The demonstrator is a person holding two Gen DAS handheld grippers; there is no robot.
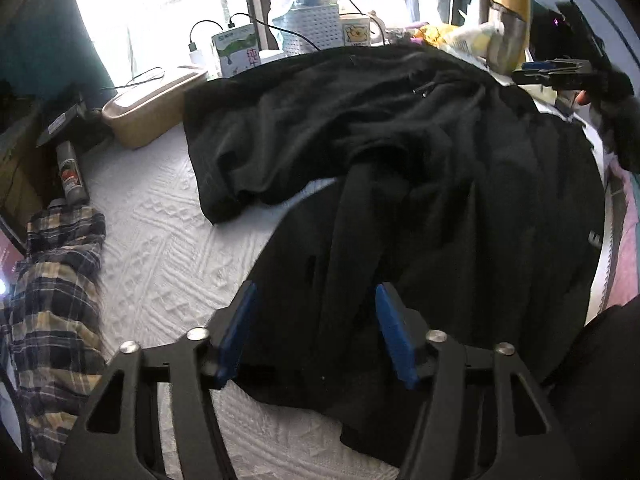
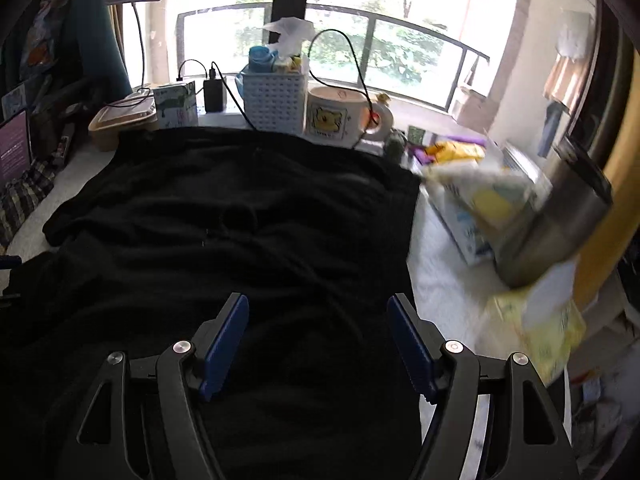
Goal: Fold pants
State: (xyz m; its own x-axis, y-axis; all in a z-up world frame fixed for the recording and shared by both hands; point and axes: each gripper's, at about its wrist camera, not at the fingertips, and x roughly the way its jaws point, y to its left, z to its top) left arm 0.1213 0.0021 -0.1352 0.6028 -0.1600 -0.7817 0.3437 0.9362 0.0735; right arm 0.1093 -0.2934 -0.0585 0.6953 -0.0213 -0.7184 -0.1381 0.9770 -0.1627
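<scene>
Left gripper: its two blue pads stand wide apart with black cloth between them; neither pad visibly presses the cloth, and nothing is held.
Right gripper: also spread wide, blue pads apart above the cloth, holding nothing; in the left wrist view it shows small at the far right edge, held level, its fingertips too small to read there.
Black pants: one pair, spread over the white textured bedspread, rumpled, with one part folded toward the left and a leg running toward the left gripper. In the right wrist view the pants fill the area ahead of the fingers up to the window ledge.
Hard to make out: folds and seams vanish in the dark cloth; the drawstring is barely visible. The right side of the right wrist view is motion-blurred: one steel tumbler and yellow packages are smeared.
Cut off: one plaid garment runs off the left edge.
Counts: one bear mug, one white perforated basket, one green-printed carton, one beige lidded box, one spray can.
</scene>
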